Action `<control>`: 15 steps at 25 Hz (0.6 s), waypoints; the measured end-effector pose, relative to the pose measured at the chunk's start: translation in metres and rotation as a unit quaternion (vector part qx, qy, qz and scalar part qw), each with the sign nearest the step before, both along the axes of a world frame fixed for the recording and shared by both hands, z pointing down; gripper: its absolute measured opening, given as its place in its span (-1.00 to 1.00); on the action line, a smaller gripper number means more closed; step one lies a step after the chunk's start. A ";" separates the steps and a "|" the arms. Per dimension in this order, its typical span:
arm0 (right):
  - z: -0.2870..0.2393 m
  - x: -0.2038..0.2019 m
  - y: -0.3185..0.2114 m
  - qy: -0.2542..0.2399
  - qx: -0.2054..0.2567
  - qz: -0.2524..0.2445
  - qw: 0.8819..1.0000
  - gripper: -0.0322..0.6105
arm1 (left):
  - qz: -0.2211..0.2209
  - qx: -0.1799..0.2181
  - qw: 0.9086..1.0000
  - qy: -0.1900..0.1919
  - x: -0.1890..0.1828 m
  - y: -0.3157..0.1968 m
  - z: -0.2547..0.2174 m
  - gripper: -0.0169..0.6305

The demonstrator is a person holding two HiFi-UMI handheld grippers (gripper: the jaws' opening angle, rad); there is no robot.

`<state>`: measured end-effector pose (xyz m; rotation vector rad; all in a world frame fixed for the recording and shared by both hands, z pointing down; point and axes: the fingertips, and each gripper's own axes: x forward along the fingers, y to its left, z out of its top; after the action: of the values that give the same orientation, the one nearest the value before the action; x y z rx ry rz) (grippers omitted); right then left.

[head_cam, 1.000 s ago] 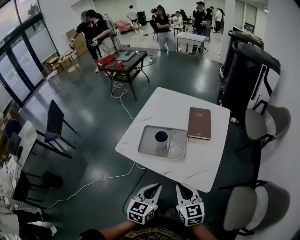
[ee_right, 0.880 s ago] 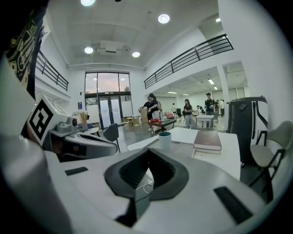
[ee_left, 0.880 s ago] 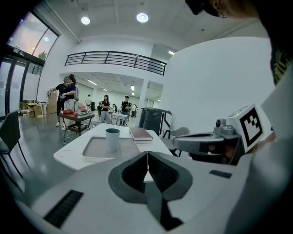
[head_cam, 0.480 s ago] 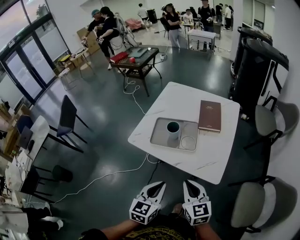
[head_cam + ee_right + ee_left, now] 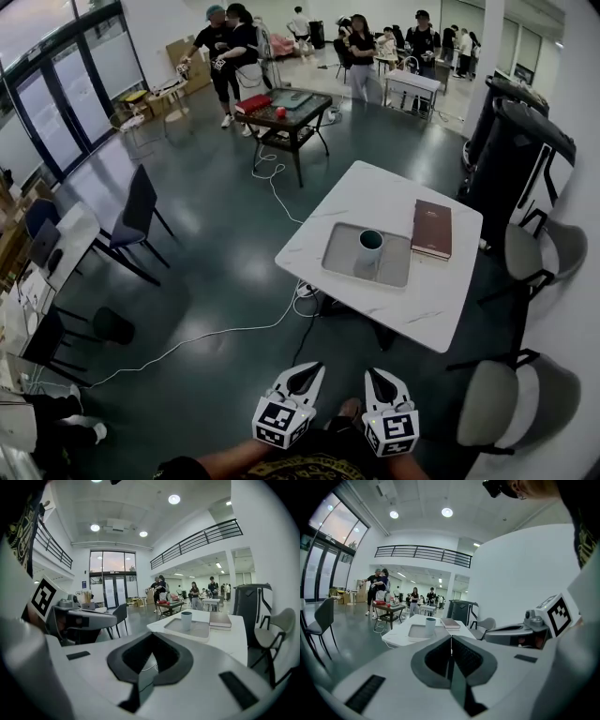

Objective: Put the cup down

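Left gripper: low at the bottom edge of the head view, jaws pressed together, nothing between them. Dark pads meeting along one thin line in the left gripper view, tips aimed toward the table ahead. Right gripper: just beside the left one, not touching it, likewise closed tight and empty. Its pads in full contact in the right gripper view. One marker cube on the left unit and a second marker cube on the right unit, both with patterned faces turned up toward the head camera.

Cup: pale, upright, mouth up, standing inside a grey tray, toward the right of its middle. Held by neither gripper, well apart from both.

Tray flat on a white table with faint marble veining. Brown book lying flat just beside the tray's right edge.

Surroundings: two grey chairs at the table's right side. Black chair well off to the left. White cable trailing across the dark floor from under the table toward the left. Low dark table farther back with red items on top. Several people standing beyond it.
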<state>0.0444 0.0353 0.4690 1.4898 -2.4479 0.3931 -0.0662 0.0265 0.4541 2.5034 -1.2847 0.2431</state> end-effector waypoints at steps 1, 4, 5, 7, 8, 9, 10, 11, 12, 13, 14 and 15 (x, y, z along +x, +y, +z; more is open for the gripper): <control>0.000 -0.008 0.008 0.003 -0.002 0.002 1.000 -0.88 | -0.001 -0.003 1.000 0.004 -0.010 0.008 0.002 -0.91; -0.001 -0.025 0.031 0.009 -0.006 0.011 1.000 -0.88 | 0.006 -0.009 1.000 0.013 -0.028 0.030 0.008 -0.91; -0.002 -0.029 0.038 0.009 -0.008 0.014 1.000 -0.88 | 0.011 -0.010 1.000 0.013 -0.031 0.036 0.010 -0.91; -0.003 -0.036 0.050 0.009 -0.009 0.019 1.000 -0.88 | 0.025 -0.010 1.000 0.011 -0.033 0.046 0.014 -0.91; -0.005 -0.039 0.056 0.010 -0.010 0.020 1.000 -0.88 | 0.030 -0.011 0.999 0.011 -0.034 0.050 0.014 -0.91; -0.006 -0.041 0.061 0.011 -0.011 0.021 1.000 -0.88 | 0.033 -0.011 0.999 0.013 -0.034 0.053 0.013 -0.91; -0.006 -0.043 0.065 0.012 -0.011 0.022 1.000 -0.88 | 0.034 -0.010 0.999 0.016 -0.035 0.056 0.012 -0.91; -0.007 -0.044 0.068 0.011 -0.012 0.022 1.000 -0.88 | 0.033 -0.009 0.999 0.018 -0.036 0.059 0.010 -0.91; -0.007 -0.045 0.071 0.010 -0.012 0.022 1.000 -0.88 | 0.032 -0.006 0.999 0.020 -0.036 0.060 0.007 -0.91; -0.008 -0.046 0.073 0.010 -0.012 0.021 1.000 -0.88 | 0.031 -0.003 0.999 0.020 -0.037 0.062 0.005 -0.91; -0.008 -0.048 0.074 0.011 -0.011 0.018 1.000 -0.88 | 0.029 0.000 0.999 0.020 -0.038 0.062 0.002 -0.91; -0.010 -0.050 0.075 0.013 -0.009 0.013 1.000 -0.89 | 0.028 0.003 0.999 0.019 -0.039 0.062 0.000 -0.91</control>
<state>-0.0057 0.1103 0.4595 1.5119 -2.4008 0.3961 -0.1048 0.0888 0.4536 2.5390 -1.2049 0.2019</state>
